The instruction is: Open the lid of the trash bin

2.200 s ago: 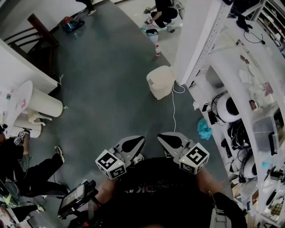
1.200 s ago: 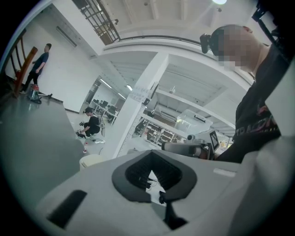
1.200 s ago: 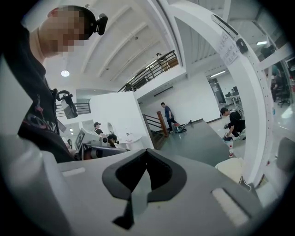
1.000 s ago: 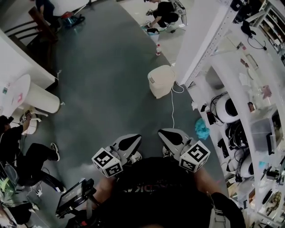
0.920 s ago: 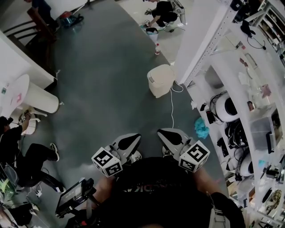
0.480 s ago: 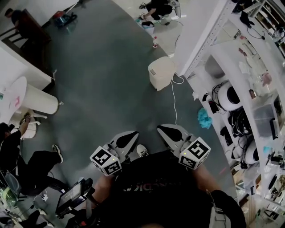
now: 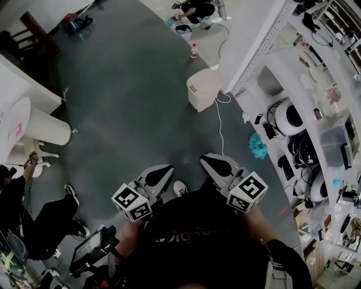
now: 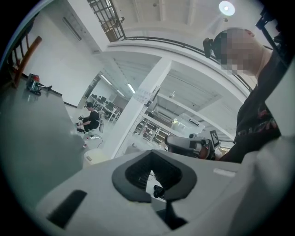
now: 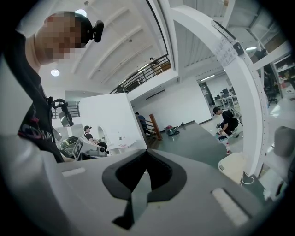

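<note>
The cream trash bin (image 7: pixel 202 89) stands on the grey floor beside a white pillar (image 7: pixel 248 39), its lid down. It also shows small in the left gripper view as the bin (image 8: pixel 94 156) and low at the right of the right gripper view as the bin (image 9: pixel 237 168). My left gripper (image 7: pixel 168 170) and right gripper (image 7: pixel 205 160) are held close to my torso, far short of the bin, pointing toward it. On each, the jaws meet in a point with nothing held. A white shoe (image 7: pixel 180 188) shows between them.
A white cable (image 7: pixel 218 121) runs from the bin along the floor. A blue cloth (image 7: pixel 258 145) lies by the cluttered white shelving (image 7: pixel 299 96) on the right. A round white table (image 7: pixel 20 121) and a seated person (image 7: pixel 34 214) are at left; a bottle (image 7: pixel 194 52) and a crouching person (image 7: pixel 194 8) beyond.
The whole view has shifted forward: the bin sits a little higher in the frame and a shoe has appeared between the grippers. Both grippers stay shut near my torso.
</note>
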The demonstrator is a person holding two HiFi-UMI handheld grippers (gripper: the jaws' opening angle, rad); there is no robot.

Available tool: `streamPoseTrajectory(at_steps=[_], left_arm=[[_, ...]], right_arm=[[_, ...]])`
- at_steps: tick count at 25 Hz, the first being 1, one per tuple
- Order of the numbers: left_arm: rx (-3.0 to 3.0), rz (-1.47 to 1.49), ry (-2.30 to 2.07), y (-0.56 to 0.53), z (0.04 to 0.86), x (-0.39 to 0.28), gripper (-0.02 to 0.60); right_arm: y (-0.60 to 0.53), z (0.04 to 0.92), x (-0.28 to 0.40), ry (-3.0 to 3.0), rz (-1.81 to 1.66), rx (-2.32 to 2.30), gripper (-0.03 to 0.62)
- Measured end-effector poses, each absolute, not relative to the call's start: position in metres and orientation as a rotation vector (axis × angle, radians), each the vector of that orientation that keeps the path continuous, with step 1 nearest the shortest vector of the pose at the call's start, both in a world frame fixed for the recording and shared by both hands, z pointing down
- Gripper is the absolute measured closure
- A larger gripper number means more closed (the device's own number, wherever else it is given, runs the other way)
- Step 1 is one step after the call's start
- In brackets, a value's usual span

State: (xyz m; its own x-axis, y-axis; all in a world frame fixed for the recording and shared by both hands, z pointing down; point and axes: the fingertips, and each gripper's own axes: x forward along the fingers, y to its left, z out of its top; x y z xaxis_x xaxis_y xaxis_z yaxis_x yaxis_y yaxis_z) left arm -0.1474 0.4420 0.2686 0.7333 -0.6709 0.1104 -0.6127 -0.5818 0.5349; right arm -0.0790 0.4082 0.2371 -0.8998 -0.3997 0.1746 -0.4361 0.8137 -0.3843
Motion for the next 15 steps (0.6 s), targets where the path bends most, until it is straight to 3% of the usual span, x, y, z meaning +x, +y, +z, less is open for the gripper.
streamPoseTrajectory(at_steps=[15], left_arm=[[2.357,-0.166,-1.087,0.400,0.275,-0.155,0.581]], right_arm=[[0.345,0.241,-0.082,-2.920,0.630,0.580,0.586]])
